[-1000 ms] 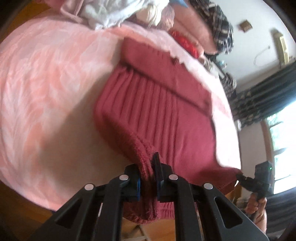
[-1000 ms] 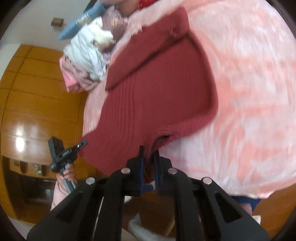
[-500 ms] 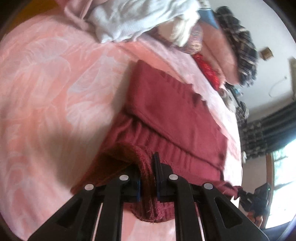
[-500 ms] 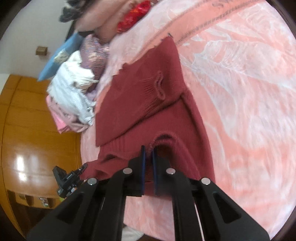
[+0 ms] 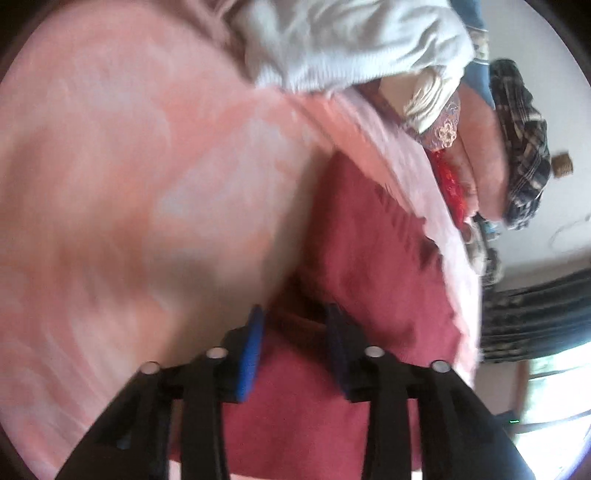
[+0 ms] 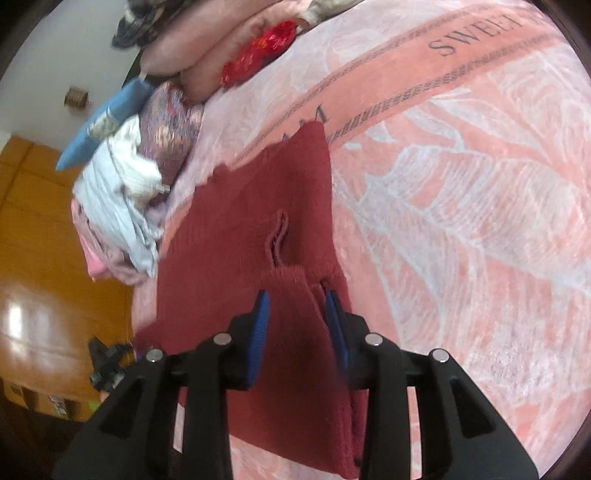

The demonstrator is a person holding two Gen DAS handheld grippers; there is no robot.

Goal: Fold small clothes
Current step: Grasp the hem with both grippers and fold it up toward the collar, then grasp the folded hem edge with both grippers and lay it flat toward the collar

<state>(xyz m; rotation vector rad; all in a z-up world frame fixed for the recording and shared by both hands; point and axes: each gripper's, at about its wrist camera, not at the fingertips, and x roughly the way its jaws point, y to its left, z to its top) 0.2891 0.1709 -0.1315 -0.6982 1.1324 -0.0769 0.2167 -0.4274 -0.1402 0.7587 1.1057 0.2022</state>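
Both grippers, left [image 5: 293, 332] and right [image 6: 297, 315], have released the red sweater [image 6: 258, 229] and gape empty over it, folded once on the bed [image 6: 461, 221], further folding likely left.

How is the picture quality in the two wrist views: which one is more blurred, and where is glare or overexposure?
Left wrist view: strong motion blur over the pink blanket and red sweater; the window at lower right is blown out white. Right wrist view: sharper, the blanket lettering is readable; glare spots shine on the wooden cabinet at left. Both show fisheye curvature and dark corners.
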